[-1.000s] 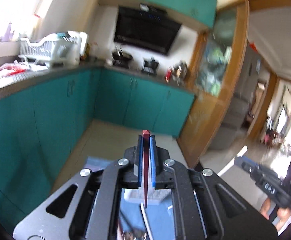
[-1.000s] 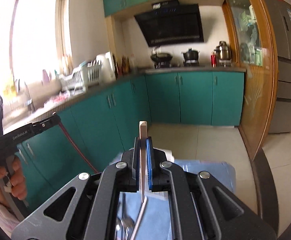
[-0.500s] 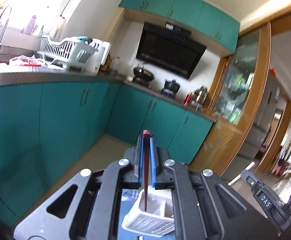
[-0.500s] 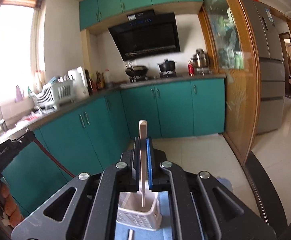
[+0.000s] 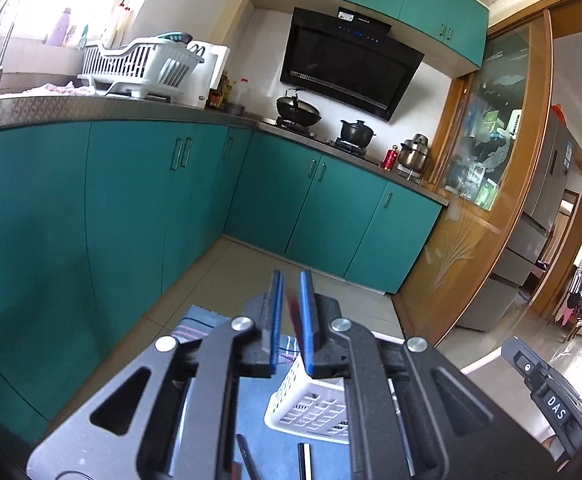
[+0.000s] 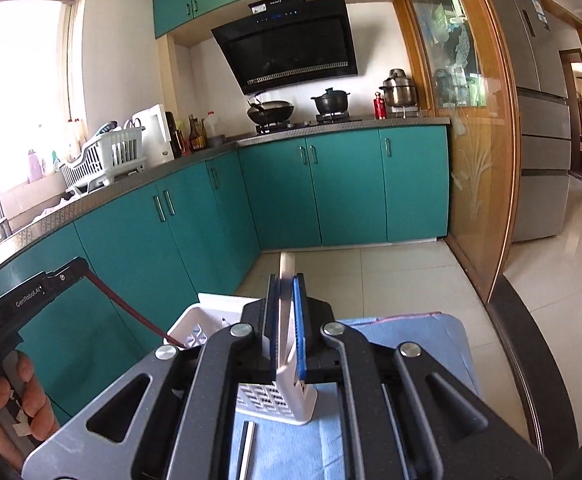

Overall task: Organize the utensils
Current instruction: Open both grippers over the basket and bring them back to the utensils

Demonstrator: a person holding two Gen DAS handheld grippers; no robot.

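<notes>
Pale chopstick [image 6: 285, 304] upright over white slotted caddy [image 6: 275, 400].

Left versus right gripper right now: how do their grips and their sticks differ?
The left gripper has its jaws apart, with the red chopstick loose between them. The right gripper is clamped on a pale stick. The red chopstick slants down to the white caddy, while the pale stick is held nearly upright. Both grippers are at the same caddy.

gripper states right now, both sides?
Left gripper: open, red chopstick loose between the pads, tip down at the white holder.
Right gripper: shut on the pale chopstick, over the same holder.
</notes>
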